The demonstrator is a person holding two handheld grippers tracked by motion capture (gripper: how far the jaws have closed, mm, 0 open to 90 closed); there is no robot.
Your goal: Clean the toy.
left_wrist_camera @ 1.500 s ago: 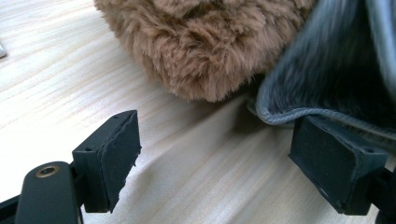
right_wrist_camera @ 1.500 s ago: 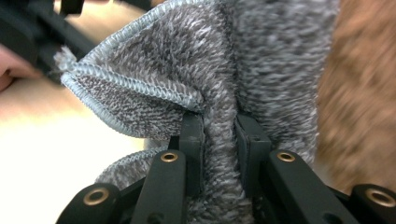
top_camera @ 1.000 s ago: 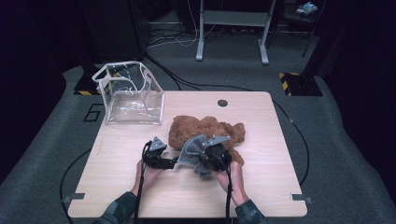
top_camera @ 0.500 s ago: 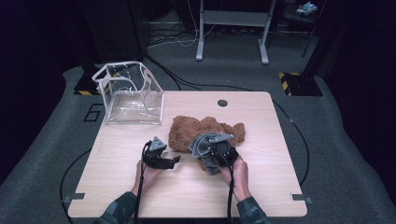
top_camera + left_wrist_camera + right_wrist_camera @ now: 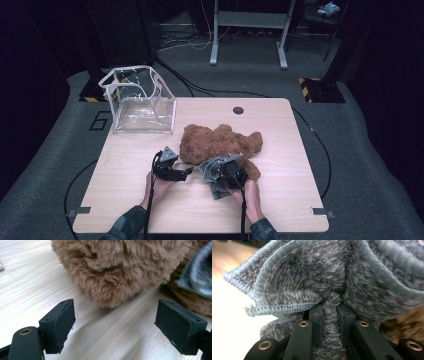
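Where fingers (image 5: 317, 320) pinch: nubbly grey cloth (image 5: 332, 282).

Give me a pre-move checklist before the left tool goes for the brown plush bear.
1. Left tool open: ok, jaws wide apart.
2. Fluffy brown plush bear ahead of the left tool: ok, just beyond the jaws, not yet between them.
3. Right tool grip on the grey knitted cloth: ok, a fold is pinched between its jaws.
4. Cloth clear of the left jaws: ok, off to the side.
5. Clear plastic box out of the way: ok, at the wooden table's far left corner.
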